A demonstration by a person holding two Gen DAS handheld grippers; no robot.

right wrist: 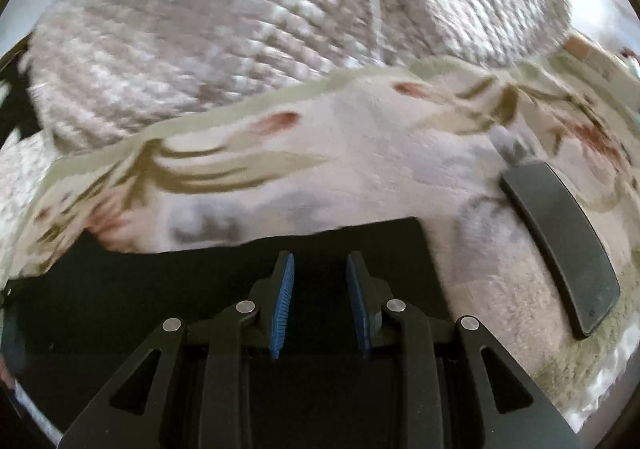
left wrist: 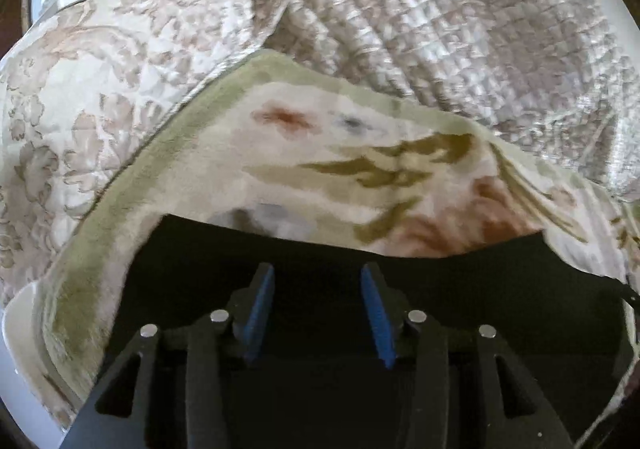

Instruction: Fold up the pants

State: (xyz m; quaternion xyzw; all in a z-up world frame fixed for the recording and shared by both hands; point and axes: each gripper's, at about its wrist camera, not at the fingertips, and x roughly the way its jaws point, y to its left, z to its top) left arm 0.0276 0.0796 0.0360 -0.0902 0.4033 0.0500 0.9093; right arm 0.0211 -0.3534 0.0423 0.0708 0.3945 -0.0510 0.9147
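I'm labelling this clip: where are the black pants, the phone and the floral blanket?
black pants [right wrist: 224, 265]: right wrist view, flat top layer near its far edge.
phone [right wrist: 560, 245]: right wrist view, middle of its dark face.
floral blanket [left wrist: 320, 169]: left wrist view, pale middle beyond the pants.

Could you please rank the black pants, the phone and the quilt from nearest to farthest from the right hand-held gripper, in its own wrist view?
1. Black pants, directly under the right hand-held gripper.
2. Phone, to the right on the floral blanket.
3. Quilt, beyond the blanket, at the top.
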